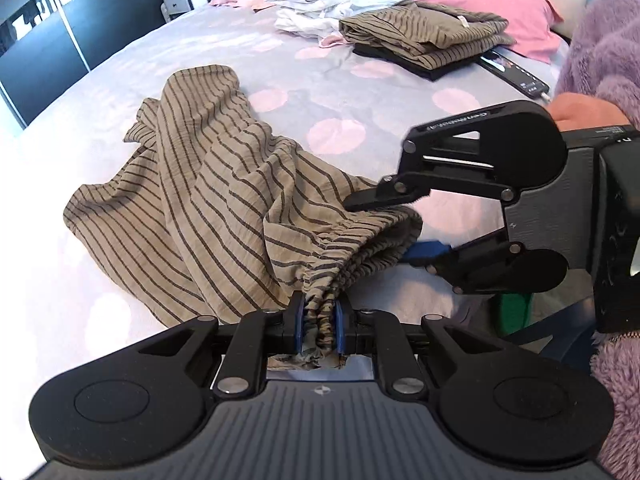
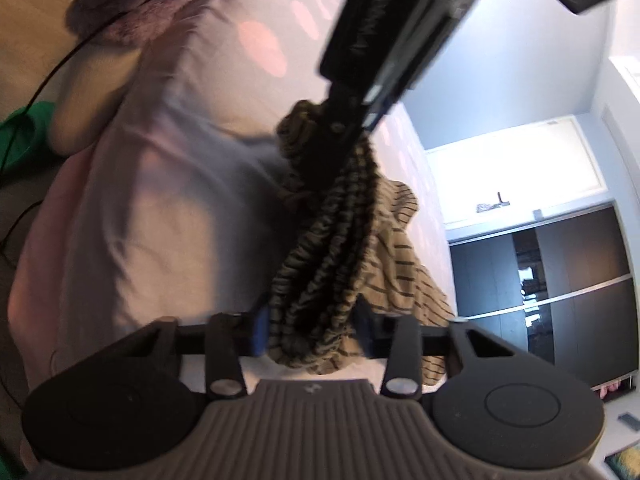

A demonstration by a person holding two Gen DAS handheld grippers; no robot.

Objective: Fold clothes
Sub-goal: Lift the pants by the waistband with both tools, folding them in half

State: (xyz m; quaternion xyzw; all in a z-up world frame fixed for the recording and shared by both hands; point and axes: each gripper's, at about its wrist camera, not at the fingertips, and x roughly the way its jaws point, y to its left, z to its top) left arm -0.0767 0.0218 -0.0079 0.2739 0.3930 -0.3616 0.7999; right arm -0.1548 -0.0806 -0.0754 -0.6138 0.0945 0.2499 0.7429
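You have the striped garment (image 1: 208, 208) by its gathered elastic waistband (image 1: 360, 248) at the near edge of the bed (image 1: 100, 132), the rest of it trailing in a loose heap across the spotted sheet. Your left gripper (image 1: 320, 322) is clamped tight on a bunched fold of that waistband. Your right gripper (image 1: 394, 230) straddles the band further along, jaws partly apart with cloth between them; from its own blurred wrist view you cannot tell whether the pads (image 2: 260, 330) actually press. By my reading you are still at the pick-up-and-spread step: secure the right grip, then draw the two hands apart to stretch the band straight before laying it flat. The legs and hems are buried in the heap, and the folded stack (image 1: 424, 36) sits well apart near the pink pillow (image 1: 480, 4).
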